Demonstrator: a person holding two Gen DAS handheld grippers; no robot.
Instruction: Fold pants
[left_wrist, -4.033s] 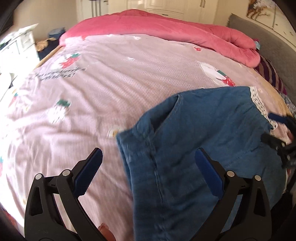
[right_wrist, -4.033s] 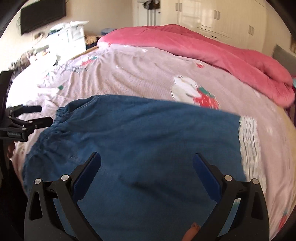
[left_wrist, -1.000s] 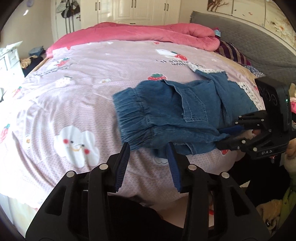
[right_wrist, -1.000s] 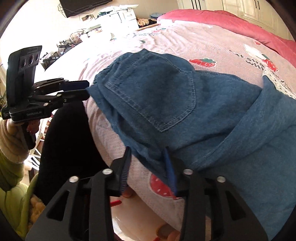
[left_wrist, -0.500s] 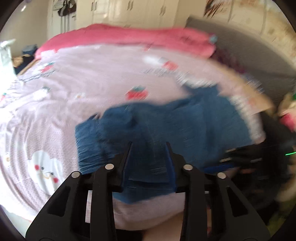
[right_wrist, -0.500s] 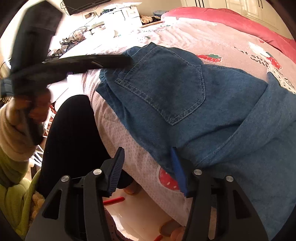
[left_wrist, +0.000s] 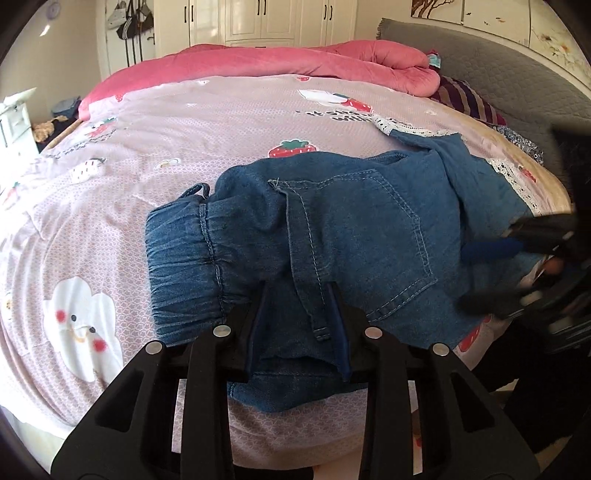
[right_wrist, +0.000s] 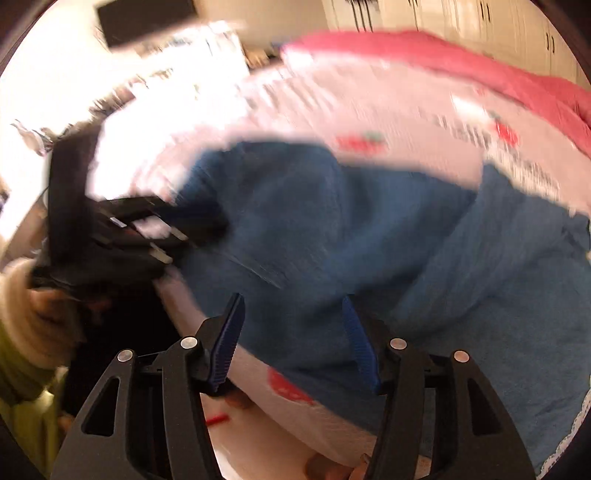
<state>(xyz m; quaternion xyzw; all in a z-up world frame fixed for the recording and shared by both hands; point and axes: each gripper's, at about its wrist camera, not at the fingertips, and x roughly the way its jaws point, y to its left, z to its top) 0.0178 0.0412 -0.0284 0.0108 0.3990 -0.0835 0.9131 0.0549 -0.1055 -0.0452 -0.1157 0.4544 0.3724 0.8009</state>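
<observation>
In the left wrist view, the left tongs (left_wrist: 297, 317) have come forward since a second ago: then they hung short of the cloth, now their blue ribbed pads (left_wrist: 338, 325) are clamped on a fold of the denim pants (left_wrist: 354, 229) at the near edge of the bed (left_wrist: 155, 125). The pants lie bunched on the pink strawberry-print sheet, with a gathered elastic waistband (left_wrist: 181, 266) at the left, a stitched patch pocket (left_wrist: 369, 229) in the middle and a white lace hem (left_wrist: 509, 173) at the far right. The right tongs (left_wrist: 491, 273) are a dark blur at the right.

The right wrist view is smeared by motion. There the right tongs (right_wrist: 293, 339) are opening, wider than a second ago, with denim between the pads but not pressed. The left tongs (right_wrist: 207, 229) bite the cloth at the left.
</observation>
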